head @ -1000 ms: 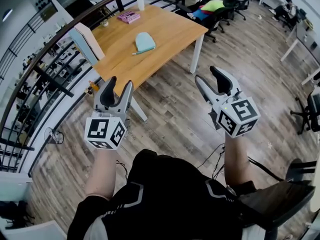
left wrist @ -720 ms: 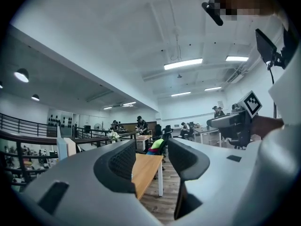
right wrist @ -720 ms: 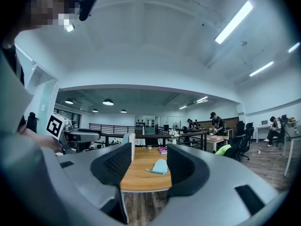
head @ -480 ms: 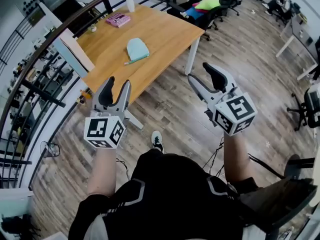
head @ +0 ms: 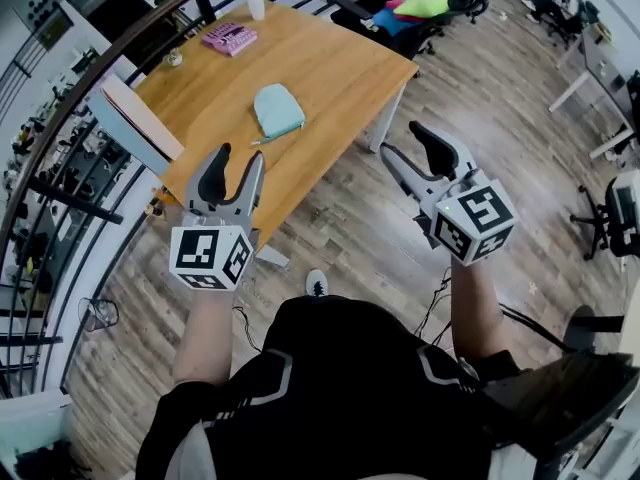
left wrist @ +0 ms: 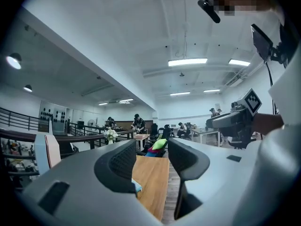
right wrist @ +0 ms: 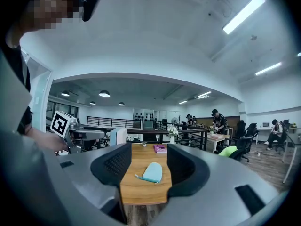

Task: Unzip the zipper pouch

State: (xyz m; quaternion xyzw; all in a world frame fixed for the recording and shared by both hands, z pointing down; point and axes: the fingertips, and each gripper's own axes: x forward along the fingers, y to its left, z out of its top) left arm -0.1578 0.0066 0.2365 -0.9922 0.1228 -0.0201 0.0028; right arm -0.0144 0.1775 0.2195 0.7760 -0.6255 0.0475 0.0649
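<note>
Table [head: 335, 68] closer than before, pouch [head: 277, 110] lying untouched

Table [head: 340, 73]: standing ahead of the person, railing [head: 95, 93] running along its left side. Zipper pouch [head: 277, 110]: lying near the table's middle. Book [head: 229, 38]: lying behind the pouch. Vase [head: 256, 3]: standing at the far edge. Left gripper [head: 238, 158]: hanging before the near corner. Right gripper [head: 403, 140]: hanging right of the table.

Zipper pouch [head: 278, 110] detail too small
</note>
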